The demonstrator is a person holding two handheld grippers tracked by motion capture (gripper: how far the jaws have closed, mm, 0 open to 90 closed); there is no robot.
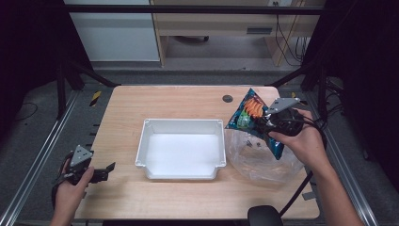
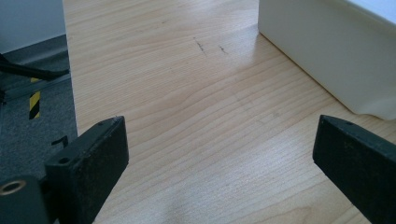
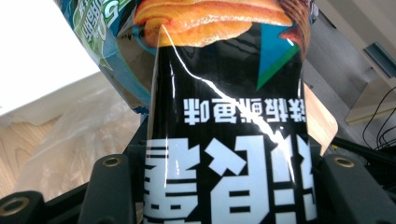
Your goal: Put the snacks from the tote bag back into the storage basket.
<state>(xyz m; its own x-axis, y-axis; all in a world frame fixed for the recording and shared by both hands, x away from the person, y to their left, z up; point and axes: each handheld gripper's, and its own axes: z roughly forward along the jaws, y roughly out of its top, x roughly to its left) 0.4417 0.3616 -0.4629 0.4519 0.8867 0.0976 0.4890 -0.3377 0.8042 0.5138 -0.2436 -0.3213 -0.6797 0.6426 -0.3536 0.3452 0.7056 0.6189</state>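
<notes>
right hand-held gripper (image 1: 261, 125) clamped on snack bag (image 1: 251, 115), raised over clear plastic bag (image 1: 263, 157) at bench (image 1: 188, 96) right | bag long axis tilted, far-left up | white tray (image 1: 181, 148) lies left of it | left hand-held gripper (image 1: 107, 170) apart, idle, farther off

A light wooden counter (image 1: 127, 101) with rounded corners carries the things. A white rectangular tub (image 1: 149, 155) sits near its middle, a little toward the near edge, its long sides parallel to that edge. Just beside the tub, toward the right edge, a crumpled clear plastic bag (image 1: 256, 167) lies on the wood. A small dark round cap (image 1: 227, 98) is set into the surface close to the far edge, right of centre. The left part of the counter is bare wood grain.
</notes>
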